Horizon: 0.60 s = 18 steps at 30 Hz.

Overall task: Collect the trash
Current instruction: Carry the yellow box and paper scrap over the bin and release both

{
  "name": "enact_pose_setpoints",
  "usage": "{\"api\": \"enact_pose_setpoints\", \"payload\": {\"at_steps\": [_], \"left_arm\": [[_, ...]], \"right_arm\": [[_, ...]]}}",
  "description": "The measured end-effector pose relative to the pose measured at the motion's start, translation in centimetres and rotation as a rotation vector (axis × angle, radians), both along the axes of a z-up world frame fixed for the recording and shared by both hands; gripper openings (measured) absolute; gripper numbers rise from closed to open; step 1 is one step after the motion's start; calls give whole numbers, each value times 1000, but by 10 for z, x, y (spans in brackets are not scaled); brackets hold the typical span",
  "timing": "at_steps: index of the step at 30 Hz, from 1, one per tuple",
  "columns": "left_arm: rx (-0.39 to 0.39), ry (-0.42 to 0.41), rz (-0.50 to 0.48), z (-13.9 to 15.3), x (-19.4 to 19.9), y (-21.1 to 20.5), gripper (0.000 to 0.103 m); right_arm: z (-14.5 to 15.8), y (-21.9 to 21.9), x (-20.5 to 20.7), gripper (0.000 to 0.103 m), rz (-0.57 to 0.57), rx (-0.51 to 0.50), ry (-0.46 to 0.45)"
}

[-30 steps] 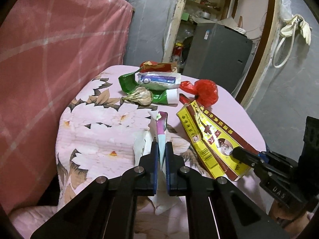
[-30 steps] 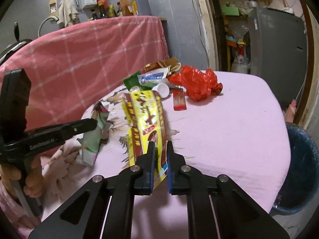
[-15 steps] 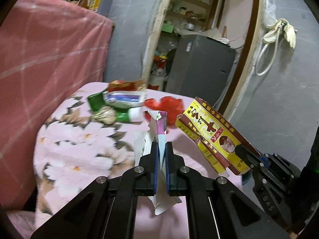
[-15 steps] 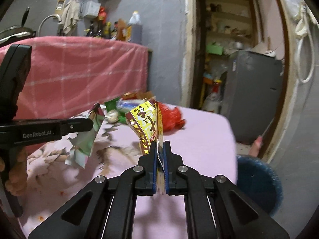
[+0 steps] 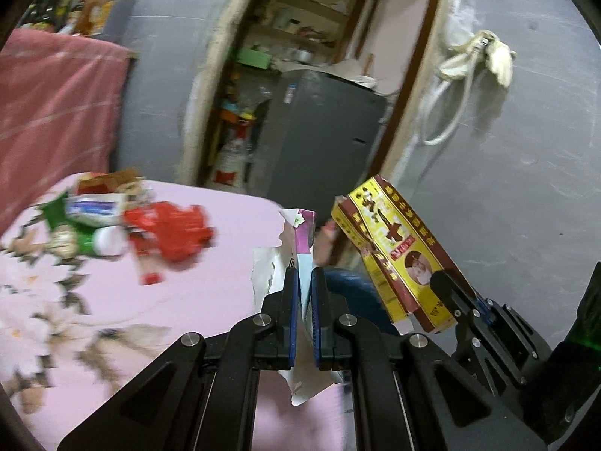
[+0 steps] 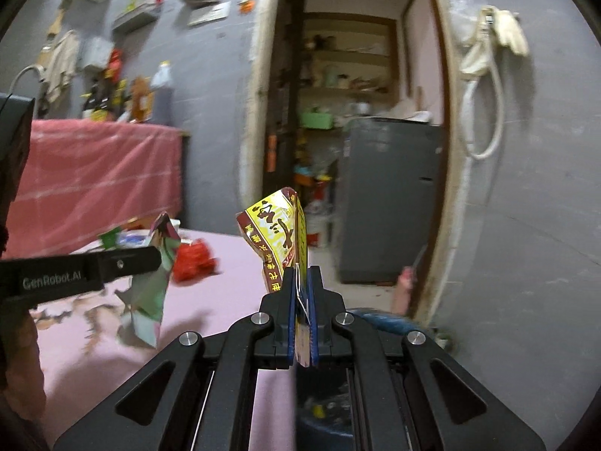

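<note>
My left gripper (image 5: pixel 305 278) is shut on a torn paper carton (image 5: pixel 300 240) with a purple and white flower print, held above the pink table edge. My right gripper (image 6: pixel 300 280) is shut on a flattened yellow and maroon box (image 6: pixel 280 233), lifted clear of the table. In the left wrist view that box (image 5: pixel 394 251) hangs to the right, pinched by the right gripper (image 5: pixel 441 282). In the right wrist view the left gripper (image 6: pixel 154 257) holds the carton (image 6: pixel 150 285) at the left. A blue bin (image 6: pixel 379 321) sits low beside the table.
More trash lies on the pink flowered tablecloth (image 5: pixel 210 285): a red plastic bag (image 5: pixel 169 231), a green and white tube (image 5: pixel 97 240), wrappers (image 5: pixel 95 203). Behind are a doorway with a grey fridge (image 5: pixel 319 143) and a grey wall with a hanging hose (image 5: pixel 450 112).
Both grippers lifted their pieces off the table and swung right toward the doorway and the blue bin. The trash pile slid to the left of both views.
</note>
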<state>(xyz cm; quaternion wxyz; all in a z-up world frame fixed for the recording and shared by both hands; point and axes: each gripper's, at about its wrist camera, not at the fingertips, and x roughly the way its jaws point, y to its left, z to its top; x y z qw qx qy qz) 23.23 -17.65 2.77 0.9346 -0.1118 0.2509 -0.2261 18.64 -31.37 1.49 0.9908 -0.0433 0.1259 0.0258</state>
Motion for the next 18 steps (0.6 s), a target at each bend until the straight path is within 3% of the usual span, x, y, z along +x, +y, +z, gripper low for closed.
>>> {"api": "enact_pose_setpoints", "payload": {"at_steps": [8,18], "left_arm": [[11,-12,-84,-8,17,-61,4],[31,62,-128,-31,53,-104,4]], "right_arm": [[-4,-47,2,4,-130,23,-24],[-29,-91,18,4,-203,86,68]]}}
